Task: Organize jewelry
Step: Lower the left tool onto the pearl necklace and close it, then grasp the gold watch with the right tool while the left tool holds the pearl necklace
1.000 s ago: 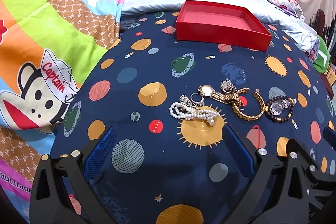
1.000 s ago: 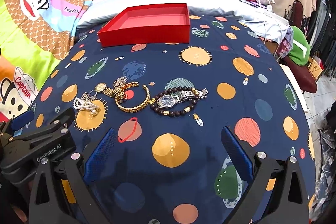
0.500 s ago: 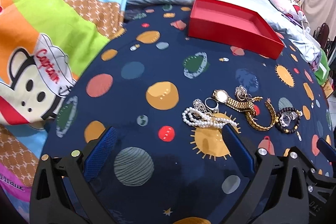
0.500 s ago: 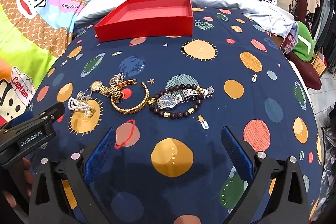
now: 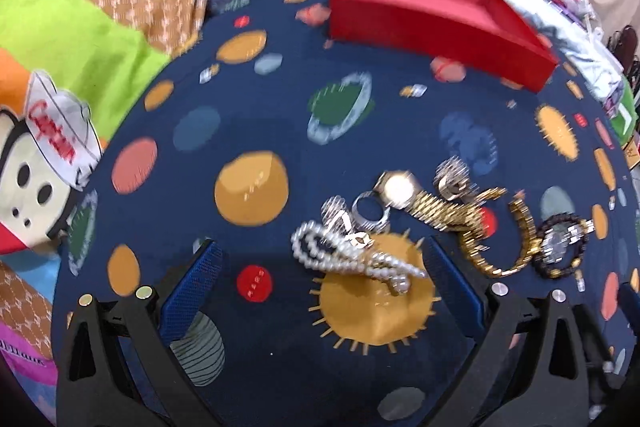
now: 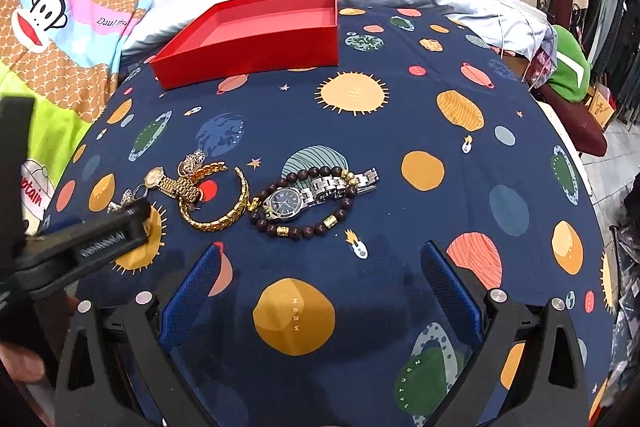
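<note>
- Left gripper (image 5: 320, 267) spread wide, empty, over pearl bracelet (image 5: 352, 259).
- Centre on the strand, avoid ring (image 5: 370, 213).
- Right gripper (image 6: 320, 275) wide apart, empty.
- Target: red tray (image 6: 256, 31).

Both wrist cams low over planet-print bedspread (image 6: 400, 115), facing red tray (image 5: 432, 15) at top. Left cam closer, blurred. Shared: jewelry pile (image 6: 192, 187), tray.
</note>
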`<state>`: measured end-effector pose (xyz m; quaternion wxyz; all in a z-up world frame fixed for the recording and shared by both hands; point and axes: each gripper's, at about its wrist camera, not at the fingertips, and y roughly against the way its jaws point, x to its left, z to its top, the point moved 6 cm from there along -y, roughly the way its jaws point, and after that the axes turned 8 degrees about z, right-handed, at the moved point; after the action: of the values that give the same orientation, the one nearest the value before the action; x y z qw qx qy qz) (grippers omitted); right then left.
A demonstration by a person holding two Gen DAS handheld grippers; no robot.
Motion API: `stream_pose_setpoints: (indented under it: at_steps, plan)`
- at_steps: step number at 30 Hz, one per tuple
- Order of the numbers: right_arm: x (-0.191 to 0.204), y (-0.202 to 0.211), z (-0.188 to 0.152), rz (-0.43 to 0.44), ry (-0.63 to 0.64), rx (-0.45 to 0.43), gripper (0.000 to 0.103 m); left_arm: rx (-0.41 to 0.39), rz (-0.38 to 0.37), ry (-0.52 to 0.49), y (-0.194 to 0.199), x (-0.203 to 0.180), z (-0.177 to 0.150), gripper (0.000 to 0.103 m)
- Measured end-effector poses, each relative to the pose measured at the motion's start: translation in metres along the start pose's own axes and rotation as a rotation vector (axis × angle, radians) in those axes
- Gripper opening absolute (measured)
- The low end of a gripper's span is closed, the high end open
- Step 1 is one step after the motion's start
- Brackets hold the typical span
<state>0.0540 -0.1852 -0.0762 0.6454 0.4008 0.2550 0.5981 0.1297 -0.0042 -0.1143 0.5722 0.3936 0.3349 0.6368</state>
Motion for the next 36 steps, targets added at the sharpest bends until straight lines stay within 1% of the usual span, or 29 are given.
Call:
stream_pose_setpoints:
  at_steps: [1,2,3,5,6,8,10,11,13,14,16,18,24,29,32,35,36]
  plan:
    - [0.000,0.000,0.000,0.000,0.000,0.000,0.098,0.027,-0.001,0.010,-0.005,0.004,-0.003,0.095]
    - [0.001,-0.001,0.001,0.003,0.001,0.002,0.098,0.029,-0.001,0.016,-0.005,0.007,-0.005,0.095]
    - [0.001,-0.001,0.000,0.007,0.002,0.003,0.098,0.017,0.011,0.011,-0.004,0.011,-0.006,0.092]
    - [0.003,-0.002,0.001,0.012,0.010,0.006,0.098,0.019,-0.002,0.011,-0.002,0.017,-0.010,0.087]
    - [0.005,-0.003,0.002,0.015,0.014,0.008,0.098,0.014,0.000,0.006,0.000,0.019,-0.011,0.082]
    - [0.009,-0.006,0.003,0.024,0.025,0.013,0.098,0.008,-0.002,-0.002,0.002,0.021,-0.013,0.076]
    - [0.012,-0.008,0.003,0.029,0.033,0.018,0.098,-0.006,-0.008,-0.014,0.006,0.021,-0.014,0.063]
    - [0.013,-0.009,0.003,0.030,0.035,0.019,0.098,-0.011,-0.012,-0.018,0.006,0.021,-0.014,0.059]
    - [0.014,-0.010,0.004,0.033,0.039,0.021,0.098,-0.021,-0.016,-0.022,0.009,0.021,-0.014,0.044]
    - [0.014,-0.011,0.004,0.034,0.039,0.021,0.098,-0.025,-0.020,-0.020,0.010,0.020,-0.014,0.039]
    - [0.013,-0.012,0.004,0.036,0.035,0.025,0.098,-0.028,-0.024,-0.010,0.010,0.023,-0.012,0.021]
    - [0.013,-0.012,0.004,0.036,0.031,0.027,0.098,-0.026,-0.037,-0.001,0.009,0.026,-0.010,0.014]
    - [0.012,-0.014,0.005,0.038,0.031,0.027,0.098,-0.015,-0.086,0.021,0.010,0.029,-0.006,0.014]
    - [0.020,-0.011,0.012,0.060,0.056,0.013,0.097,-0.046,-0.095,0.025,0.022,0.033,0.001,0.014]
    - [0.027,-0.012,0.016,0.095,0.067,0.019,0.093,-0.058,-0.100,0.030,0.027,0.036,0.006,0.014]
    - [0.035,-0.016,0.018,0.123,0.085,0.036,0.083,-0.076,-0.092,0.030,0.032,0.040,0.013,0.014]
    - [0.040,-0.018,0.019,0.144,0.094,0.045,0.077,-0.077,-0.092,0.033,0.032,0.041,0.015,0.014]
